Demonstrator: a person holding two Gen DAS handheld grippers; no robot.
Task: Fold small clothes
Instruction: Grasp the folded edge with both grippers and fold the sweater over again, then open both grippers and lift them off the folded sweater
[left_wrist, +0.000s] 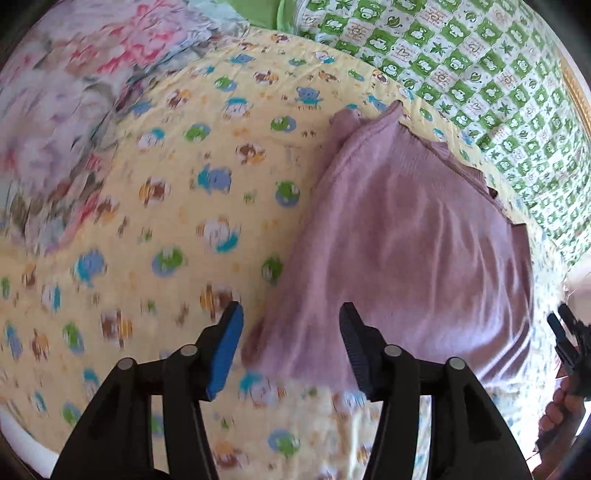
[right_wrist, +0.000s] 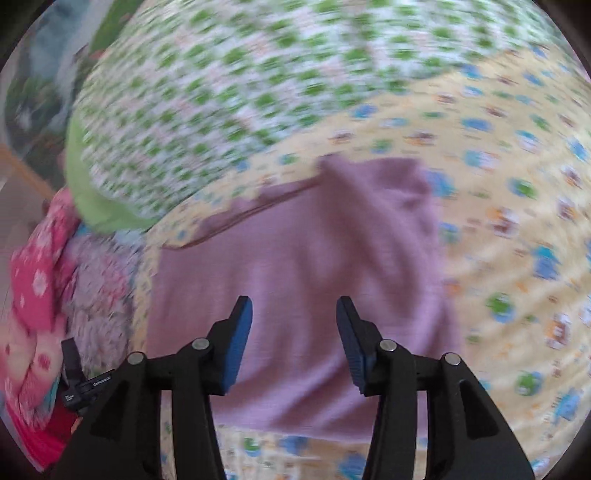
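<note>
Both grippers are released, holding nothing: left gripper (left_wrist: 291, 343) spans the near left corner of the garment (left_wrist: 406, 236), right gripper (right_wrist: 294, 341) hangs over its middle. Closing there may bunch loose cloth or catch the sheet (left_wrist: 166, 221) beneath.

Both wrist views close above, facing down, sharing mauve garment (left_wrist: 406, 229) (right_wrist: 295, 266), right blurred, probably nearer.

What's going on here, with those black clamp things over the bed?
A person holds a two-finger gripper in each hand to fold small clothes. A mauve garment lies on a yellow sheet with cartoon animals. The left gripper and right gripper both hover open above it, gripping nothing. A green patterned quilt lies beyond. The views are blurred.
</note>
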